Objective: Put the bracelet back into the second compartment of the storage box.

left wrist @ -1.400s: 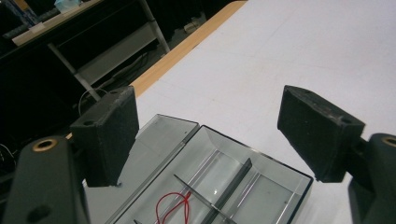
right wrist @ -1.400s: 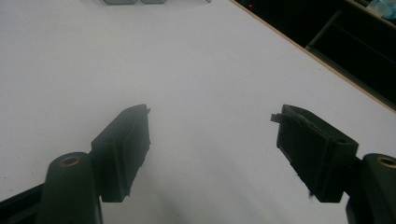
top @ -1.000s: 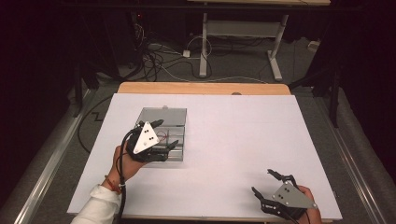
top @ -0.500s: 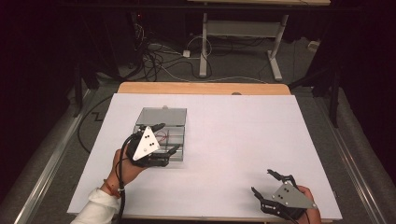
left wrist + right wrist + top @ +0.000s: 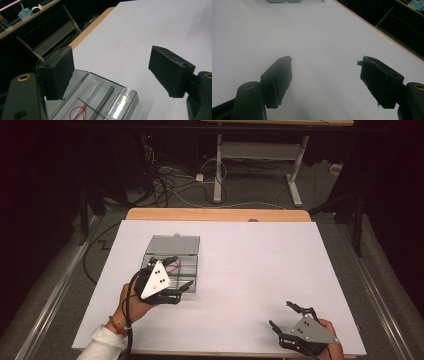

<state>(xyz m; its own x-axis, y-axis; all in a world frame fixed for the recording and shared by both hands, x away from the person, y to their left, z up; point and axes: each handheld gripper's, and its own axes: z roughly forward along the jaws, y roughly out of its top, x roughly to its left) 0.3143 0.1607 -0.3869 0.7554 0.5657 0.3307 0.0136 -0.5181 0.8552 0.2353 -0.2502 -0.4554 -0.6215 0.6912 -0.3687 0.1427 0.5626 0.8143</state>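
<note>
The left gripper, jaws spread and empty, hovers over the clear compartment box on the white table. The left gripper view reveals red thread inside. The right gripper rests open, well apart.

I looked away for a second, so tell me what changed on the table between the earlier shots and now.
Very little. The left gripper over the clear compartment box tilted slightly, its grey plate turning; its jaws are open and it grasped nothing. The box, the red string inside it and the right gripper, open near the table's front edge, stayed as they were.
</note>
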